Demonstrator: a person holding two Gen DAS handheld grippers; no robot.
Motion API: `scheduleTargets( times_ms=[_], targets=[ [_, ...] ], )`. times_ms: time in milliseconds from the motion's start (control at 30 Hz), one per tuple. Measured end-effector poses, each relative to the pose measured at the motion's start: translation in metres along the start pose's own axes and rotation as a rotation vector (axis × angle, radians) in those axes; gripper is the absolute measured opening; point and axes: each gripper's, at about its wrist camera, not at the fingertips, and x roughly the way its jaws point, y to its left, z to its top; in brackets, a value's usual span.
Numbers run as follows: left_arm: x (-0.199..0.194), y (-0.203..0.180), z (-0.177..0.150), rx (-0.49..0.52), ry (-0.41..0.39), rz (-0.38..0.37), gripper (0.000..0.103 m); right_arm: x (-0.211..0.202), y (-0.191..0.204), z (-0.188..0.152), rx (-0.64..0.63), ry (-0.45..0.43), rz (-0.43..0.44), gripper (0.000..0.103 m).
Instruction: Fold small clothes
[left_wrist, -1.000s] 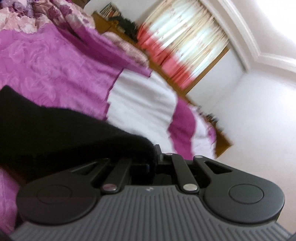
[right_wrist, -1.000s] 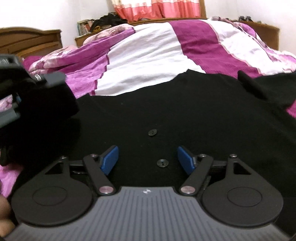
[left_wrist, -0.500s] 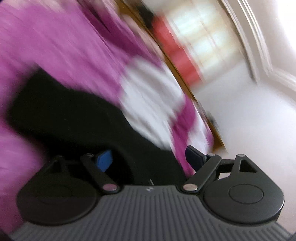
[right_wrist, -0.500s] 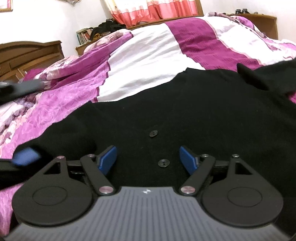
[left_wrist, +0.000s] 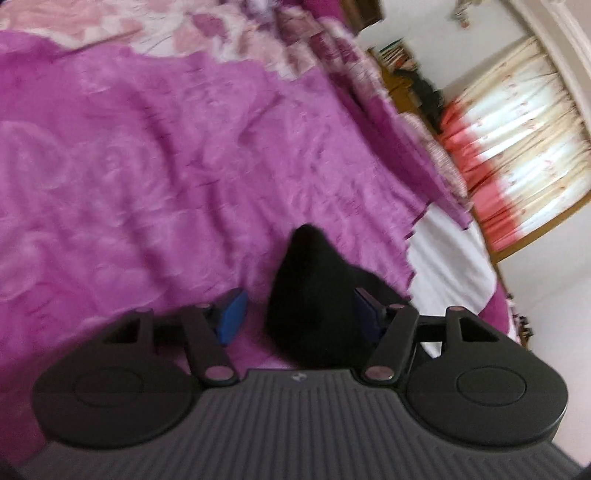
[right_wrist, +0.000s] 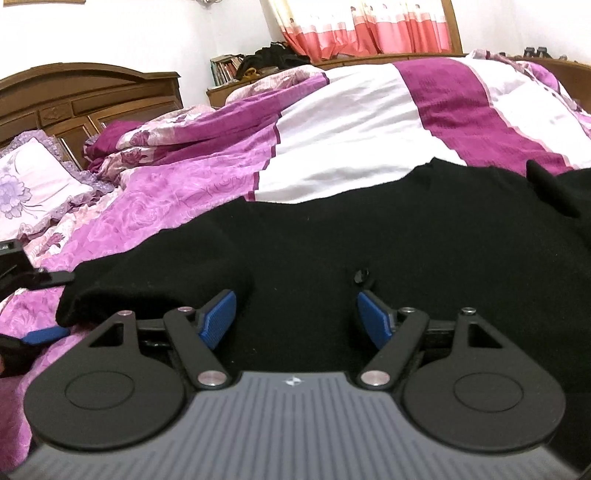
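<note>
A black buttoned knit top lies spread on the bed. Its left sleeve lies folded in, its end pointing left. In the left wrist view the sleeve's tip sticks up between my left gripper's blue pads. The jaws are closing; the tip is near the right pad and clear of the left one. My left gripper also shows at the right wrist view's left edge, around the sleeve's end. My right gripper hovers open just above the top's front, near a button, holding nothing.
The bed has a purple, pink and white striped cover, with a bunched floral quilt and a pillow at the wooden headboard. A shelf with books and red-and-cream curtains stand behind the bed.
My left gripper was shut on the lifted black sleeve, then opened and let it drop. It swung round and sank to the sleeve's tip. My right gripper has hardly moved.
</note>
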Motion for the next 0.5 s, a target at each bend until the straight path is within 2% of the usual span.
scheduleTargets(
  times_ms=[33, 67, 133, 200, 233, 333, 433, 500],
  targets=[
    [0.003, -0.001, 0.0, 0.004, 0.011, -0.028, 0.009, 0.0, -0.002, 0.0, 0.005, 0.0, 0.002, 0.079],
    [0.007, -0.004, 0.0, -0.01, 0.034, -0.044, 0.008, -0.001, -0.003, 0.0, 0.012, -0.003, 0.006, 0.079],
    [0.005, -0.014, -0.002, -0.038, 0.025, -0.163, 0.008, -0.003, -0.007, -0.001, 0.034, -0.02, 0.017, 0.079],
    [-0.001, -0.037, -0.008, 0.024, 0.011, -0.24, 0.008, -0.006, -0.012, -0.001, 0.066, -0.038, 0.027, 0.079],
    [-0.002, -0.053, -0.014, 0.096, 0.016, -0.253, 0.008, -0.007, -0.015, -0.002, 0.086, -0.046, 0.032, 0.079],
    [0.002, -0.099, -0.041, 0.378, -0.022, -0.186, 0.009, -0.007, -0.028, -0.002, 0.17, -0.047, 0.057, 0.079],
    [0.009, -0.121, -0.069, 0.568, -0.058, -0.082, 0.009, -0.007, -0.037, -0.003, 0.22, -0.049, 0.082, 0.079],
    [0.015, -0.131, -0.085, 0.721, -0.06, -0.046, 0.011, -0.007, -0.037, -0.004, 0.222, -0.05, 0.081, 0.079]
  ],
)
